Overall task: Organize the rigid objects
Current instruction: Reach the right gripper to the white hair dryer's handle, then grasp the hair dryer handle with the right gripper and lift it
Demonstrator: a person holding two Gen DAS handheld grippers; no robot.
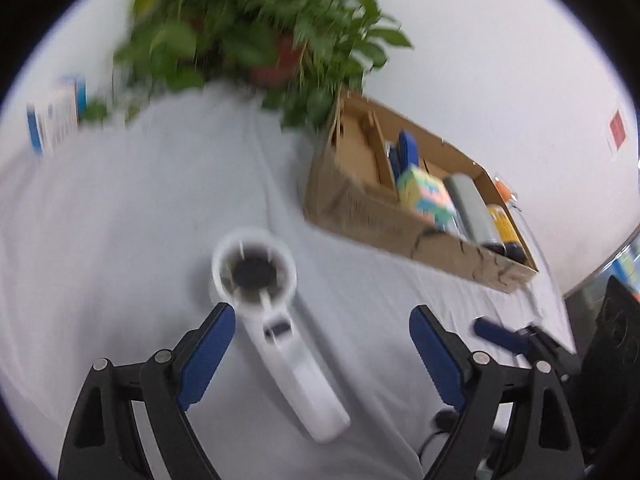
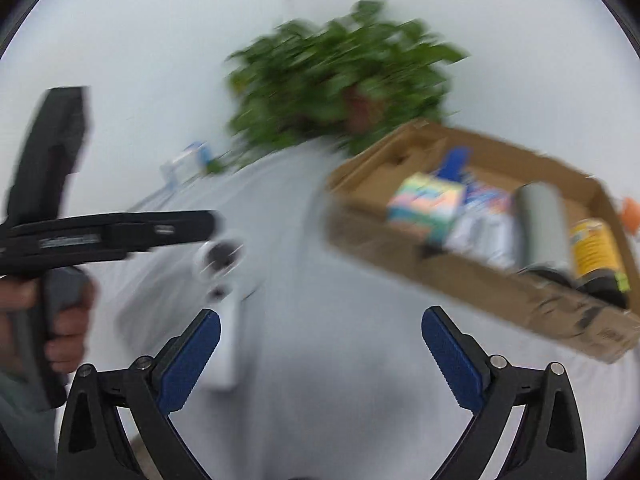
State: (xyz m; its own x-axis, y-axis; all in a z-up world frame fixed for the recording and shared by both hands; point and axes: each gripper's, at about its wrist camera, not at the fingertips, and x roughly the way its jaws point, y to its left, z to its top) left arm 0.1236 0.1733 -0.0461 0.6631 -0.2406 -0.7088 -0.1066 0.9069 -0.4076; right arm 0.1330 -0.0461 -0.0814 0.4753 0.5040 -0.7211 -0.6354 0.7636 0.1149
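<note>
A white handheld fan (image 1: 276, 324) lies on the white cloth, its round head away from me and its handle towards me. My left gripper (image 1: 322, 344) is open around it, the left pad (image 1: 208, 350) close beside the fan. The fan also shows in the right wrist view (image 2: 220, 280). My right gripper (image 2: 320, 356) is open and empty over the cloth, with the fan by its left pad (image 2: 188, 360). A cardboard box (image 1: 372, 220) at the right holds a pastel cube (image 1: 426, 196), a grey cylinder (image 1: 472, 208), a yellow bottle (image 1: 504, 228) and blue items.
A potted green plant (image 1: 256, 36) stands at the back by the box. A blue and white carton (image 1: 56, 116) stands at the far left. The box also shows in the right wrist view (image 2: 480, 292), as does the left gripper's body (image 2: 108, 232). A white wall lies behind.
</note>
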